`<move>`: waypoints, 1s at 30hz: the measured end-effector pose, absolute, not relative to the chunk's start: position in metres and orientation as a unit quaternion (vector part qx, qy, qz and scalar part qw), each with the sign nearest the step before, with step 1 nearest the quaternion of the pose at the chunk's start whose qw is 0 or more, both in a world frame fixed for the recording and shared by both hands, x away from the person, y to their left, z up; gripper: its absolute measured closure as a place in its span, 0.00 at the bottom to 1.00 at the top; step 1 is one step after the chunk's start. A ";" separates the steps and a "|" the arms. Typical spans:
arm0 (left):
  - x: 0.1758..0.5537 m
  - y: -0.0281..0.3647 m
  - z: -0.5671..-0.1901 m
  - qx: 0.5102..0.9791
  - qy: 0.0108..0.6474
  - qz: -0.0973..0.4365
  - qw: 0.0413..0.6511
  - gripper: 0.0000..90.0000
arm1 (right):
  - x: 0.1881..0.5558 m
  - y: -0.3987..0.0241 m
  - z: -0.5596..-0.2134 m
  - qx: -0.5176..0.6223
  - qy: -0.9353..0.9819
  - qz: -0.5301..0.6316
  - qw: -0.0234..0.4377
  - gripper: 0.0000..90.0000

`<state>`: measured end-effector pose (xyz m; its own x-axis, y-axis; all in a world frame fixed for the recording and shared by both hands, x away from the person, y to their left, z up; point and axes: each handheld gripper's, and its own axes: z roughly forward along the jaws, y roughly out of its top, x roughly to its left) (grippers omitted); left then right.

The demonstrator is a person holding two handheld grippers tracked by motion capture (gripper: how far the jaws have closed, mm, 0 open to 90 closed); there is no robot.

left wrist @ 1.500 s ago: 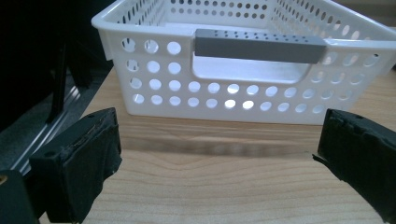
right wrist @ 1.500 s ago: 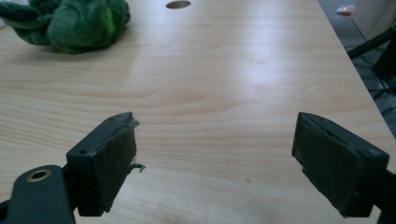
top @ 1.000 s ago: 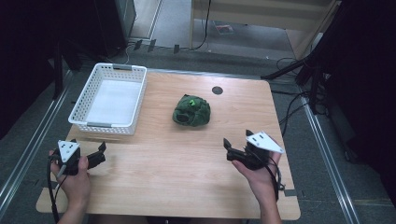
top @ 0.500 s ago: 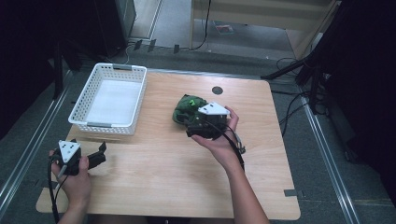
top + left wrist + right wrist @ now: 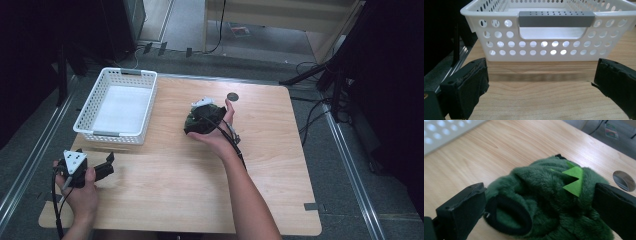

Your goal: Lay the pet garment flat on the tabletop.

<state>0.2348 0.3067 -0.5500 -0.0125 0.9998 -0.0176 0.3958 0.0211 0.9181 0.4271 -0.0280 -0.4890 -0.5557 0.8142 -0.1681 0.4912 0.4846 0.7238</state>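
My right claw [image 5: 200, 116] was at the green plush toy [image 5: 196, 124], which lay on the table [image 5: 280, 165] near its middle, to the right of the white basket [image 5: 90, 112] and well apart from it. In the right gripper view the toy [image 5: 554, 202] sat between the two black jaws, which stood wide; the jaws had just been opening, and I saw the left one up against the fur while the right one sat at the toy's edge, though I could not tell whether either pressed on it. A light green felt spike [image 5: 573, 181] stuck up from the toy's top, and a dark-rimmed opening [image 5: 507, 216] in the plush faced the camera. A round hole [image 5: 624, 180] in the tabletop lay just beyond the toy.

My left claw [image 5: 106, 166] rested low at the table's near left corner, jaws wide with nothing between them. In the left gripper view it pointed straight at the basket's [image 5: 549, 47] short wall with its grey handle [image 5: 556, 18], bare wood between the jaws.
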 end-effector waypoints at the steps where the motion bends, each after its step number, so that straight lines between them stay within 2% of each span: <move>1: 0.235 0.307 -0.550 0.583 0.598 0.386 0.392 0.00 | 0.430 -0.028 -0.494 0.405 0.822 0.312 0.252 0.00; 6: 0.235 0.307 -0.550 0.584 0.598 0.385 0.391 0.00 | 0.449 -0.034 -0.525 0.437 0.831 0.251 0.234 0.00; 9: 0.235 0.306 -0.550 0.584 0.599 0.385 0.390 0.00 | 0.451 -0.034 -0.531 0.439 0.832 0.241 0.238 0.00; 10: 0.235 0.306 -0.550 0.585 0.598 0.385 0.390 0.00 | 0.452 -0.034 -0.531 0.445 0.828 0.241 0.241 0.04; 13: 0.235 0.306 -0.550 0.586 0.598 0.385 0.389 0.00 | 0.451 -0.036 -0.530 0.454 0.815 0.252 0.256 0.48; 15: 0.235 0.307 -0.550 0.585 0.599 0.384 0.390 0.00 | 0.449 -0.046 -0.528 0.463 0.802 0.288 0.243 0.72; 16: 0.235 0.307 -0.550 0.584 0.599 0.384 0.391 0.00 | 0.448 -0.050 -0.527 0.463 0.799 0.301 0.238 0.75; 19: 0.234 0.307 -0.550 0.583 0.598 0.385 0.393 0.00 | 0.440 -0.061 -0.520 0.463 0.788 0.336 0.225 0.79; 23: 0.234 0.307 -0.550 0.584 0.597 0.385 0.392 0.00 | 0.426 -0.070 -0.506 0.462 0.772 0.387 0.202 0.80; 26: 0.233 0.305 -0.546 0.585 0.596 0.387 0.390 0.00 | 0.405 -0.074 -0.490 0.449 0.762 0.426 0.193 0.80; 30: 0.230 0.291 -0.532 0.591 0.568 0.384 0.424 0.00 | 0.363 -0.074 -0.474 0.419 0.761 0.463 0.178 0.80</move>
